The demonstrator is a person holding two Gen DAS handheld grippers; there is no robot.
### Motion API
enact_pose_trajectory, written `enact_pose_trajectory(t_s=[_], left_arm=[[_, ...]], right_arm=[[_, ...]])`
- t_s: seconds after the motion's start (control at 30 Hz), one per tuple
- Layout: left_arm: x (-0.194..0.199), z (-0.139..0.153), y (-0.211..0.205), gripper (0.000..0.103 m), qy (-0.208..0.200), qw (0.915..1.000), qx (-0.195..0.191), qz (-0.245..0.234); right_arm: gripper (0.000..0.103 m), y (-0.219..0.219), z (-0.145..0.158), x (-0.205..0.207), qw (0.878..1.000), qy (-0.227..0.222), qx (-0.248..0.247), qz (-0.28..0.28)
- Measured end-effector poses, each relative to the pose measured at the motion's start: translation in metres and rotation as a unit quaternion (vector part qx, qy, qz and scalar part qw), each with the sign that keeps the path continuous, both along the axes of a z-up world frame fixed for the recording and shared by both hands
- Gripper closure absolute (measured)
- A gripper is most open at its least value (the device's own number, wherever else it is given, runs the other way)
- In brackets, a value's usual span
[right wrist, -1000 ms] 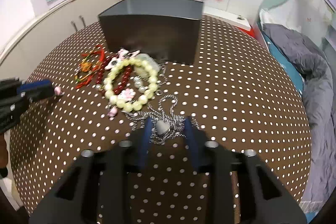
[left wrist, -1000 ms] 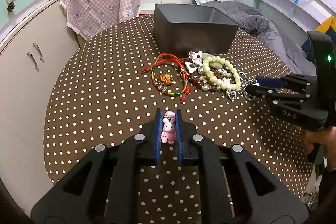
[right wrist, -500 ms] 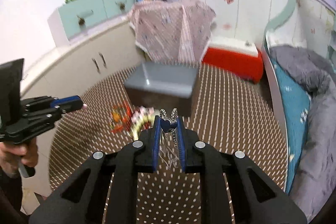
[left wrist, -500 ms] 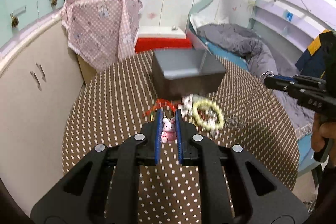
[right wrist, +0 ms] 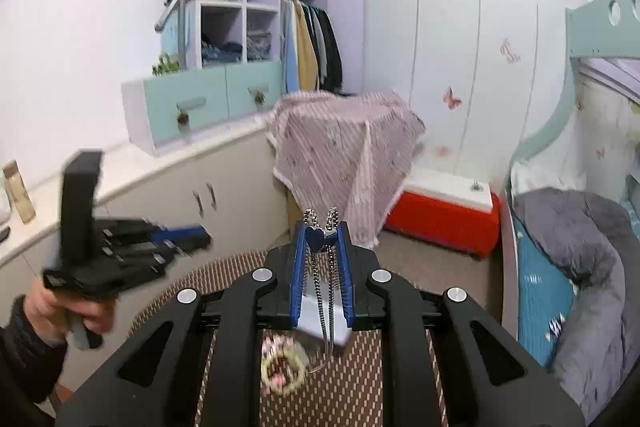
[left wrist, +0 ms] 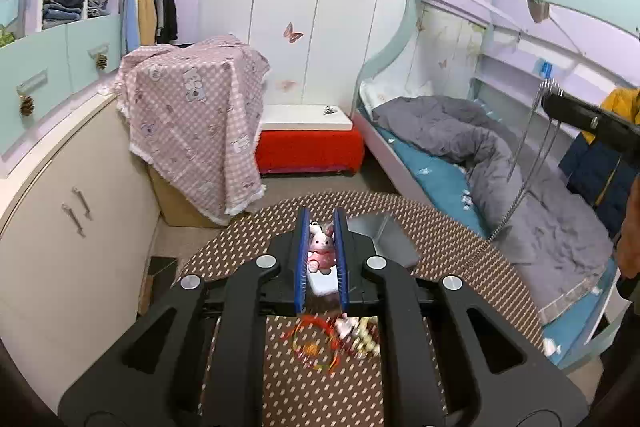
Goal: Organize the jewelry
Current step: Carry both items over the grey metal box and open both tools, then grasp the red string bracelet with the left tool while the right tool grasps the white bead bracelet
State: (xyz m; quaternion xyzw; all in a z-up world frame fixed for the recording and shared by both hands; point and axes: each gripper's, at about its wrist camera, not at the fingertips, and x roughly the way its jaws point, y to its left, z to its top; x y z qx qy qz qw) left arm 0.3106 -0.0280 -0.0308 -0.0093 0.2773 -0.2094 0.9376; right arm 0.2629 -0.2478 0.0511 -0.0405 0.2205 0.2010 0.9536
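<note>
My left gripper (left wrist: 320,223) is shut on a small pink rabbit charm (left wrist: 321,247), held high above the brown dotted round table (left wrist: 500,291). The grey box (left wrist: 380,233) shows just behind its fingers. Red cord bracelets (left wrist: 316,345) and a pale bead bracelet (left wrist: 368,339) lie far below. My right gripper (right wrist: 320,231) is shut on a silver chain necklace (right wrist: 326,291) with a dark blue heart pendant (right wrist: 316,239); the chain hangs down over the box (right wrist: 324,323). In the left wrist view the right gripper (left wrist: 560,103) sits at the right edge with the chain (left wrist: 520,171) dangling.
A bed with a grey duvet (left wrist: 500,167) stands to the right of the table. A red and white chest (left wrist: 308,143), a pink checked cloth over a box (left wrist: 196,123) and cream cabinets (left wrist: 72,219) are behind. A hand (right wrist: 68,307) holds the left gripper (right wrist: 132,251).
Both grippers have risen well above the table, each keeping its item. The chain has lifted off the table and now hangs free. The jewelry pile has dropped low in both views.
</note>
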Motion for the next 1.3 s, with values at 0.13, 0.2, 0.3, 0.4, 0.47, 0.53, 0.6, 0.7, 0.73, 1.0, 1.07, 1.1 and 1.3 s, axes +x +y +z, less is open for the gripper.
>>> enact_pose_trajectory(t_s=[0.13,0.2,0.3,0.4,0.47,0.53,0.6,0.7,0.73,1.0,1.07,1.1,1.3], left_arm=[[0.025,0.005,-0.012,0.091,0.012,0.9999,-0.001,-0.009],[0.033,0.004,-0.019,0.091,0.018,0.9997,-0.002,-0.016],[0.046,-0.001,-0.033,0.091,0.031,0.9993,0.005,-0.023],[0.062,-0.014,-0.043,0.090,0.051,0.9983,0.016,-0.025],[0.073,-0.023,-0.047,0.088,0.065,0.9973,0.023,-0.024],[0.082,-0.031,-0.046,0.026,0.076,0.9965,0.032,-0.014],[0.078,-0.033,-0.038,0.012,0.049,0.9978,0.034,0.030],[0.077,-0.033,-0.023,0.012,0.055,0.9970,0.023,0.049],[0.074,-0.032,-0.017,0.012,0.053,0.9963,0.025,0.063],[0.033,-0.010,0.021,0.007,0.003,0.9944,0.012,0.104],[0.025,-0.005,0.030,0.007,-0.008,0.9941,0.010,0.108],[0.020,-0.004,0.033,0.007,-0.012,0.9942,0.009,0.107],[-0.004,-0.001,0.050,0.007,-0.028,0.9941,0.002,0.104]], right_arm=[[0.090,0.003,0.014,0.023,1.000,-0.002,0.006,0.008],[0.090,0.003,0.014,0.032,1.000,0.005,0.010,0.011],[0.090,0.006,0.005,0.051,0.999,0.026,0.016,0.015],[0.089,0.006,-0.016,0.070,0.998,0.058,0.024,0.013],[0.088,0.007,-0.034,0.083,0.996,0.085,0.026,0.005],[0.081,0.004,-0.058,0.098,0.992,0.119,0.033,-0.008],[0.047,-0.003,-0.072,0.107,0.989,0.136,0.040,-0.036],[0.015,-0.016,-0.080,0.105,0.987,0.131,0.062,-0.064],[0.010,-0.019,-0.080,0.103,0.987,0.131,0.067,-0.072],[0.008,-0.033,-0.075,0.076,0.981,0.118,0.094,-0.120],[0.008,-0.033,-0.072,0.065,0.980,0.113,0.097,-0.132],[0.008,-0.032,-0.070,0.062,0.980,0.111,0.097,-0.136],[0.008,-0.020,-0.051,0.022,0.980,0.082,0.086,-0.162]])
